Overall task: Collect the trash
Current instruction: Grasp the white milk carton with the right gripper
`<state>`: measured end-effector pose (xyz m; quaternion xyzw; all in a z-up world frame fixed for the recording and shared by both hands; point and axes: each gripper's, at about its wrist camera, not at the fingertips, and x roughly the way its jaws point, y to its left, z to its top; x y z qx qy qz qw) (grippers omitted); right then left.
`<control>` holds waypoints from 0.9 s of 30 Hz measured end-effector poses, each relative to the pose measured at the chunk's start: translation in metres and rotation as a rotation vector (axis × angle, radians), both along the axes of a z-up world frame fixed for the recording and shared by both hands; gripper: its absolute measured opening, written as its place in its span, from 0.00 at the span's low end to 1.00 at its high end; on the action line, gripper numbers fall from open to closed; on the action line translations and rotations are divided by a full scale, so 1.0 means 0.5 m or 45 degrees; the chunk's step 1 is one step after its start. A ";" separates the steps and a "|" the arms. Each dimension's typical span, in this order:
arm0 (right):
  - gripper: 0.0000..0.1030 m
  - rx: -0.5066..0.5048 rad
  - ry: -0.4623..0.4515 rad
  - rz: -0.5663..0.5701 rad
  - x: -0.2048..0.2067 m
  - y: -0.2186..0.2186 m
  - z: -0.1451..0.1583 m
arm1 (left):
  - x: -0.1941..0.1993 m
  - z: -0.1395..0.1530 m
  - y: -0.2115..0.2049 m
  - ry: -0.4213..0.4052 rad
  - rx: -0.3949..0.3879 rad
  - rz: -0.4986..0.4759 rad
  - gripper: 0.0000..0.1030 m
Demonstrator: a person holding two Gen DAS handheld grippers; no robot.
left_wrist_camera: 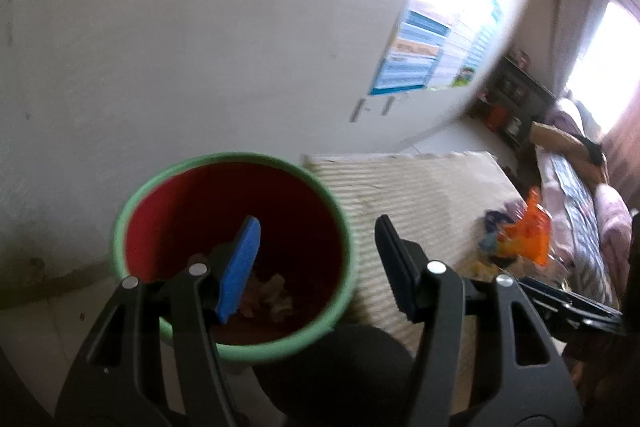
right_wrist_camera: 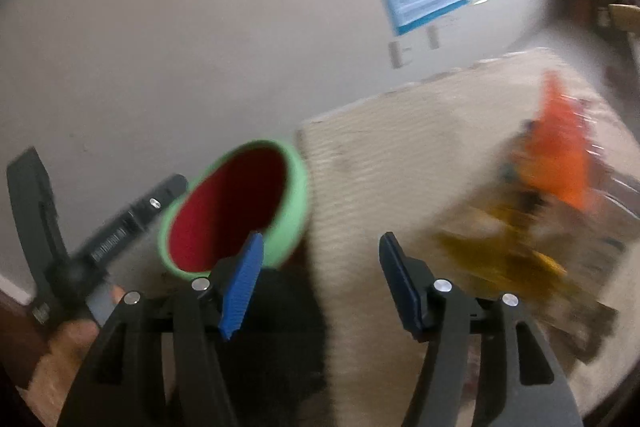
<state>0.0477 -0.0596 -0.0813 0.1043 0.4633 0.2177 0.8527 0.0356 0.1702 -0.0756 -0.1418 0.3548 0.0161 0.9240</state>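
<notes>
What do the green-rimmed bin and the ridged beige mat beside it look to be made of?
Bin: probably moulded plastic, with a smooth pale green rim and an even, glossy red inside.
Mat: likely foam or corrugated board, matte beige with fine parallel ridges and a notched far edge; blur leaves it open.

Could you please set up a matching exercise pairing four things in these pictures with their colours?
Things:
1. bin rim
2. bin inside
3. wrapper on the mat
4. poster border

Colours:
A. orange
B. blue
C. green
D. red

Pairs: 1-C, 2-D, 3-A, 4-B
</notes>
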 end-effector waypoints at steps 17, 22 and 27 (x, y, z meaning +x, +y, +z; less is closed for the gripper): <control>0.73 -0.195 0.089 -0.634 0.028 -0.323 -0.116 | 0.005 0.006 -0.265 0.070 0.063 -0.365 0.60; 0.52 -0.170 0.134 -0.641 0.055 -0.330 -0.150 | 0.000 0.005 -0.295 0.083 0.089 -0.404 0.62; 0.53 -0.083 0.069 -0.592 0.019 -0.357 -0.120 | 0.009 -0.004 -0.321 0.109 0.096 -0.439 0.62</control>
